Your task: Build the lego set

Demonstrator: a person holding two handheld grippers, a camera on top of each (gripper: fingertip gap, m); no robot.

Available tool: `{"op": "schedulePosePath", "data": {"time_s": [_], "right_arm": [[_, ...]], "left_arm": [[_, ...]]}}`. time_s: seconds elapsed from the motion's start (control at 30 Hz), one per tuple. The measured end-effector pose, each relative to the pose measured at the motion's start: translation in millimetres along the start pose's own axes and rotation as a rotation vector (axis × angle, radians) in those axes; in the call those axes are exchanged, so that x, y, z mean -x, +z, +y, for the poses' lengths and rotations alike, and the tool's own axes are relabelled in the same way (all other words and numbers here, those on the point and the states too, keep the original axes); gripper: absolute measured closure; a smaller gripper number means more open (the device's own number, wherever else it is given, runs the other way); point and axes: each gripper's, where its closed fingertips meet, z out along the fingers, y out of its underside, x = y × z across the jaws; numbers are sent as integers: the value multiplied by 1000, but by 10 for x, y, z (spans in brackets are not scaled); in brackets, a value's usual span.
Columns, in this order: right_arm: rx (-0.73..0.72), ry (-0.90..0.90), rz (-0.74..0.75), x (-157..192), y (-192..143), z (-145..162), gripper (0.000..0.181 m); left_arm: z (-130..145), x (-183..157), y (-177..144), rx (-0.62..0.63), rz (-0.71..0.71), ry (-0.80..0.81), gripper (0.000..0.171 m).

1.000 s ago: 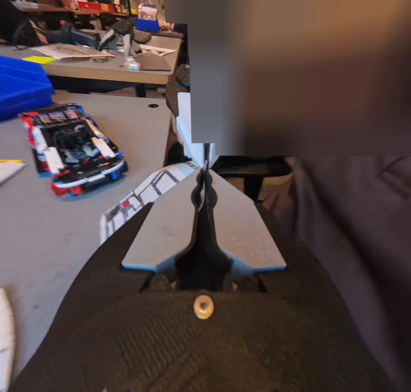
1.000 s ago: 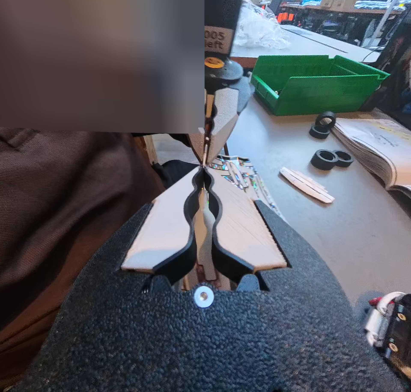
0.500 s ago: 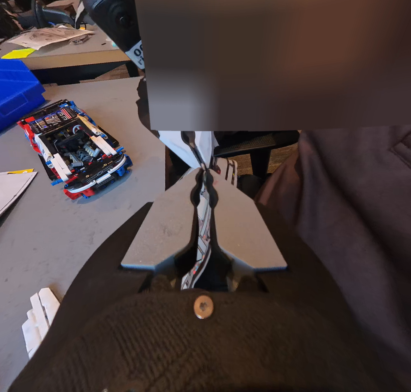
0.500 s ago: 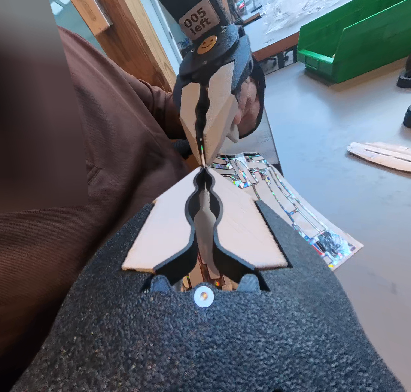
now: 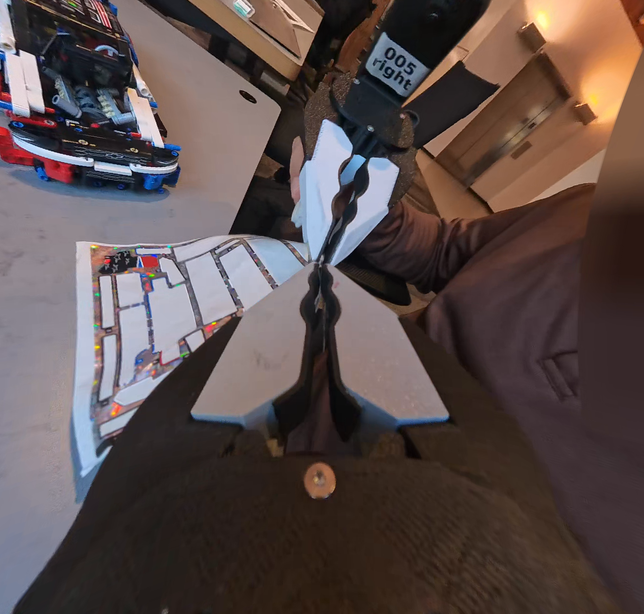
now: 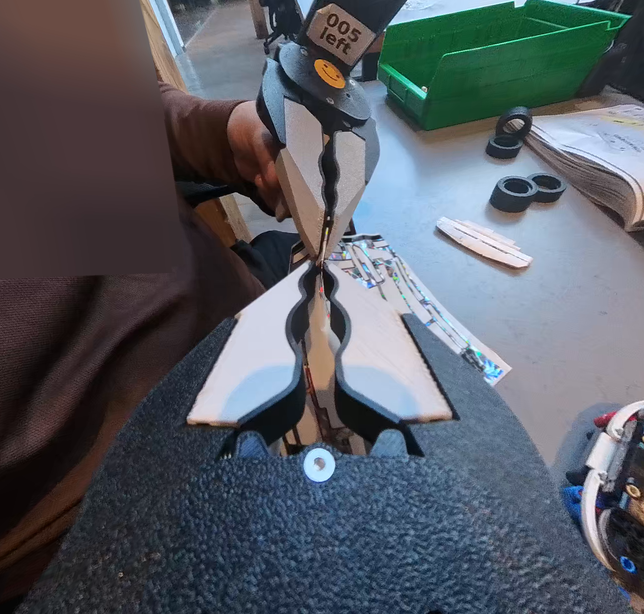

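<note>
A holographic sticker sheet lies on the grey table, and its near corner curls up to where both grippers meet tip to tip. My right gripper is shut on the sheet, which runs back between its fingers. It also shows in the left wrist view. My left gripper is shut on a thin sticker strip seen edge-on. It also shows in the right wrist view, pointing down. The sheet's far part lies flat. The red, white, blue and black lego car stands beyond.
A green bin stands at the back. Black tyres, an open instruction booklet and a white curved panel lie on the table. The car's front is at lower right. The person's brown sleeve is close. My two grippers' fingertips are within a few centimetres of each other.
Both grippers stayed shut, tip to tip, and tilted so more table shows. The sheet now spreads out to the left in the left wrist view. The car looks closer.
</note>
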Motion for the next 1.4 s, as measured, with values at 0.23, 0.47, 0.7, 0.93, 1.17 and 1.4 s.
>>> {"op": "schedulePosePath", "data": {"time_s": [0.23, 0.47, 0.7, 0.93, 1.17, 1.4], "right_arm": [[-57, 29, -3, -28, -89, -87, 179], [-26, -24, 30, -26, -36, -55, 180], [-16, -65, 53, -23, -28, -56, 181], [93, -364, 274, -105, -42, -28, 181], [119, -362, 289, -108, 12, 19, 181], [98, -303, 238, -90, 13, 26, 173]], "left_arm": [[5, 28, 0, 33, -79, 100, 171], [21, 16, 5, 39, -89, 113, 171], [24, 22, 6, 38, -91, 106, 171], [13, 69, 0, -12, -55, -26, 171], [115, 125, 12, 6, -93, 11, 171], [117, 116, 30, 58, -170, 134, 171]]}}
